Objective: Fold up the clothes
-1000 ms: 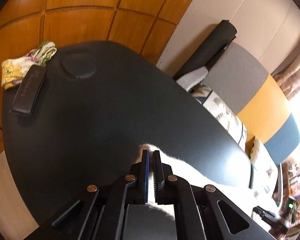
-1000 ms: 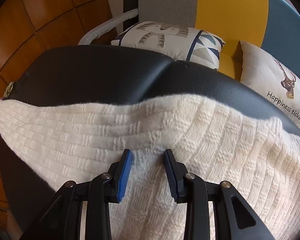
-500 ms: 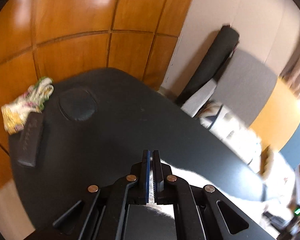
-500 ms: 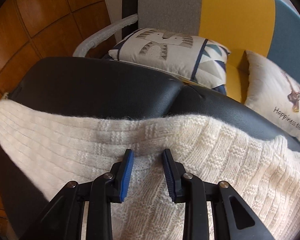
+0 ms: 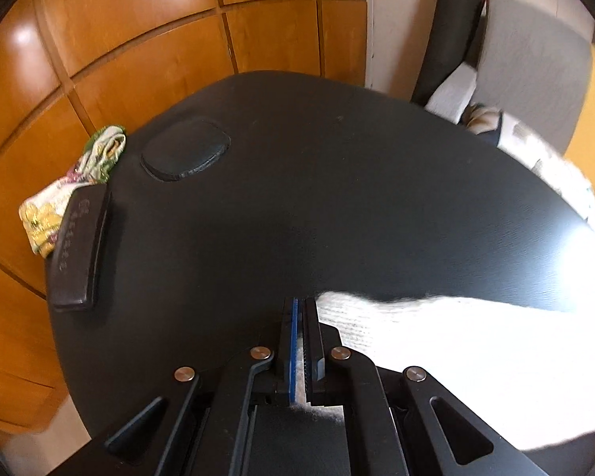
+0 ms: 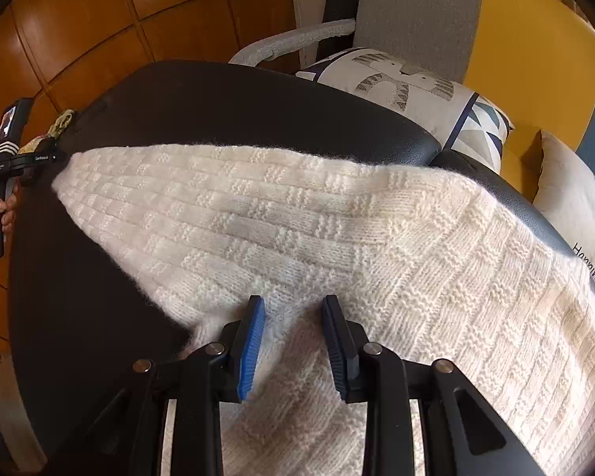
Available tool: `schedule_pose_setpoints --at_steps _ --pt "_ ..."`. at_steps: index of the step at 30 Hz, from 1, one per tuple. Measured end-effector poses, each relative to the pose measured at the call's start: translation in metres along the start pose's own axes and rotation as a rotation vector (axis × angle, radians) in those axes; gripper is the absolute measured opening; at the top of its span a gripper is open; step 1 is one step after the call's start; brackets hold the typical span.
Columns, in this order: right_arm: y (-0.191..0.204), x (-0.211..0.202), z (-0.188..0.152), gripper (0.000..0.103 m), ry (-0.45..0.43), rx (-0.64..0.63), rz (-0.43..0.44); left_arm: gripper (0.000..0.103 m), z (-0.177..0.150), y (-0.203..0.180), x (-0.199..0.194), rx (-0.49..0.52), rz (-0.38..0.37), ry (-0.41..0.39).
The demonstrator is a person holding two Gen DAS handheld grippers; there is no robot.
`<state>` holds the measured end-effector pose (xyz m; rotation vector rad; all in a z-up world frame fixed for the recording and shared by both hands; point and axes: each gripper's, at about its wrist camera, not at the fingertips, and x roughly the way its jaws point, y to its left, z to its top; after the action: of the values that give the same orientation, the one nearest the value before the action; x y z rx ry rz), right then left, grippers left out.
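A cream knitted sweater lies spread across the black padded table. Its far left corner is stretched to a point, pinched by my left gripper, which a hand holds at the left edge of the right wrist view. In the left wrist view, that gripper is shut on the sweater's edge, with white fabric trailing to the right. My right gripper hovers open over the near part of the sweater, its blue-padded fingers straddling a raised fold of knit.
A black remote-like case and a flowered cloth sit at the table's far left edge, beside a round black pad. Wooden wall panels stand behind. Printed cushions lie on a grey, yellow and blue sofa at the right.
My left gripper has swung left while pulling the sweater corner outward, stretching the fabric. The right gripper stays open over the sweater, shifted slightly along it.
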<state>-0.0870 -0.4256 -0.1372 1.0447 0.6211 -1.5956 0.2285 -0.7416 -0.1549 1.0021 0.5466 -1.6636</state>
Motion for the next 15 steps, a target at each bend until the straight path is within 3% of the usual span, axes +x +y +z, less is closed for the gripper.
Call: schedule_pose_setpoints --at_steps 2,4,8,10,15 --pt "-0.007 -0.004 0.0 0.03 -0.003 0.056 0.039 0.002 -0.001 -0.003 0.013 0.022 0.062 0.015" --pt "-0.019 -0.019 -0.005 0.03 -0.027 0.125 0.092 0.002 -0.003 0.003 0.021 -0.018 0.021 0.063" --pt "-0.03 -0.054 -0.043 0.03 -0.053 0.203 0.122 0.002 -0.005 0.024 0.003 -0.109 -0.017 0.043" --pt "-0.034 -0.072 -0.066 0.03 -0.059 0.236 0.128 0.002 -0.007 0.023 -0.023 -0.113 -0.115 0.019" --pt "-0.044 -0.116 -0.124 0.03 -0.075 0.319 0.142 0.006 -0.05 -0.039 -0.109 0.06 -0.404 -0.072"
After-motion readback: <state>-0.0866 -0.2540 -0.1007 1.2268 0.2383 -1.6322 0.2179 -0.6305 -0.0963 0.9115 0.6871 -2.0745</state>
